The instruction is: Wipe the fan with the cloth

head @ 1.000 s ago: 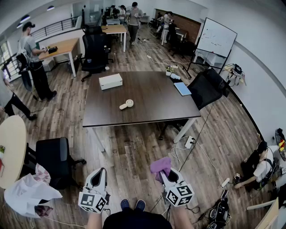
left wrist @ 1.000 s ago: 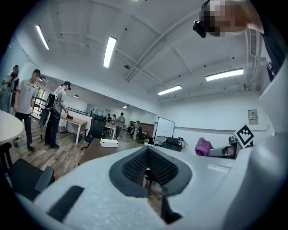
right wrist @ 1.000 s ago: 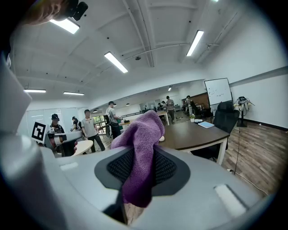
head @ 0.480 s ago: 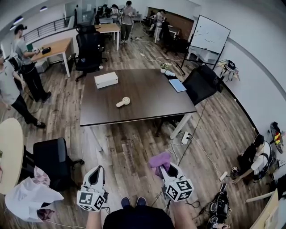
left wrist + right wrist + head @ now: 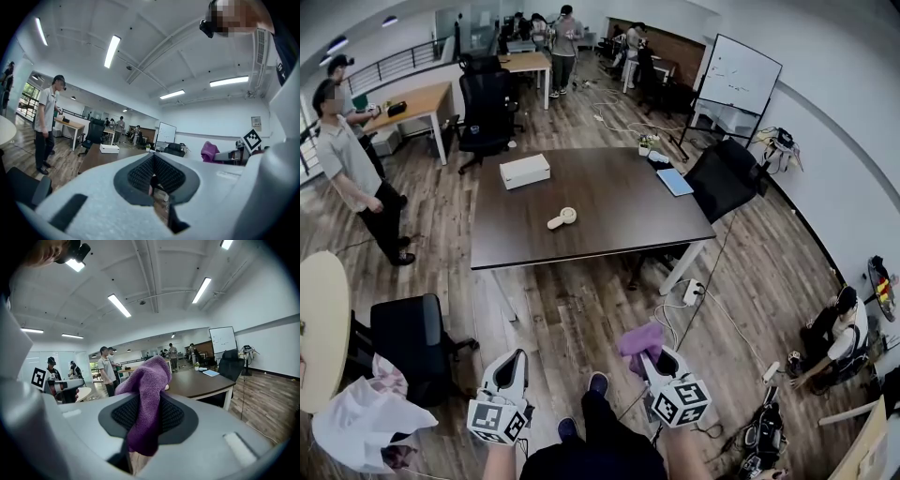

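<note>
Nearest, at the bottom of the head view, there were two grippers. The left gripper [image 5: 510, 367] had its jaws pressed together with nothing between them. The right gripper [image 5: 651, 364] had its jaws partly apart and clamped on the one purple cloth [image 5: 637, 341]. The right gripper view showed the cloth bunched above the jaws and hanging down in front of them. Both grippers were out over the wooden floor [image 5: 581, 309], not over any bench.

Further off, in the middle of the frame, stood one dark bench [image 5: 609, 220]. On it, left of centre, lay the one small cream fan [image 5: 563, 218], flat on the surface, well apart from both grippers and touched by nothing.

By my judgement the wiping had not begun. The cloth was in hand, and that was the only part done. What was left was to close the gap to the bench, bring the cloth onto the fan and wipe it, perhaps with the empty left gripper steadying it.

The bench also carried one white box [image 5: 525, 171] toward its far left, one blue pad [image 5: 675, 182] at its right edge and one small potted plant [image 5: 645, 146] at the far side. One black office chair [image 5: 412, 330] stood at lower left, one person [image 5: 352, 164] at the left edge, and one whiteboard [image 5: 741, 75] at upper right.
</note>
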A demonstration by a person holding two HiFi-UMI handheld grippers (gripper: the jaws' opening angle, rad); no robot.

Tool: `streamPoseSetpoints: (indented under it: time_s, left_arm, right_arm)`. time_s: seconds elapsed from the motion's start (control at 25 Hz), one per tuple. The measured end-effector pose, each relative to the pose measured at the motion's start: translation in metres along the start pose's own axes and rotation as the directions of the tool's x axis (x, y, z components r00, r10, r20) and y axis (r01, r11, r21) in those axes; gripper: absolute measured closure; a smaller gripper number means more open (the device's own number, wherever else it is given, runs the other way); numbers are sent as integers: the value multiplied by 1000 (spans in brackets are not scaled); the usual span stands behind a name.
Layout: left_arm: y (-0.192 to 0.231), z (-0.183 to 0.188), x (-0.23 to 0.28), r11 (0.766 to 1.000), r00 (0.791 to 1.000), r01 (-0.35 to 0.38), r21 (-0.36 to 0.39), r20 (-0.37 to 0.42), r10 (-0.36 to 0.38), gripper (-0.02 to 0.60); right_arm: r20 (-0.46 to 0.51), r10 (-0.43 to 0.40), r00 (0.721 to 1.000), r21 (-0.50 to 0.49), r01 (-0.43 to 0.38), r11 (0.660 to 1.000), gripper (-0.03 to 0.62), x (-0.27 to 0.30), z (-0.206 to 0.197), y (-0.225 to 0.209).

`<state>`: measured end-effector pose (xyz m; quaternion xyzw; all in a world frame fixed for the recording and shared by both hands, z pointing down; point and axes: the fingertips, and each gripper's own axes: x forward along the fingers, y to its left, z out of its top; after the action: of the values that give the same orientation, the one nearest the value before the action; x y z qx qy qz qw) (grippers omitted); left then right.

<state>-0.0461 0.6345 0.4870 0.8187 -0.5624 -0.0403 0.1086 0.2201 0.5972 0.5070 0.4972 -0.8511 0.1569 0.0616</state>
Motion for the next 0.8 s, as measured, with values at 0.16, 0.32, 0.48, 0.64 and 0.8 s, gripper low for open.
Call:
streamPoseSetpoints:
  time_s: [0.16,0.32,0.48,0.64,0.8]
  left_arm:
    - [7,-3,16,1000,1000,-12,-5,-5,12,586]
    - [20,-5,46,1000,1000,-29,-5,-6,29,586]
    - [33,0,82,999,999,-38,-2,-1,38,586]
    - [43,4,117,999,999,-43,-1,6,43,586]
    - [58,5,151,999,999,-43,7,3,43,586]
  right_arm:
    - [3,4,1000,-5,-4,1000,476,16,5,-10]
    - [0,9,1000,-19,-9,1000,476,48,9,-30]
    - [2,21,1000,-21,-21,1000,476,82,20,-48]
    - [0,37,999,-18,-37,999,476,114,30,-64]
    - [4,46,999,-17,-46,999,476,147,38,-78]
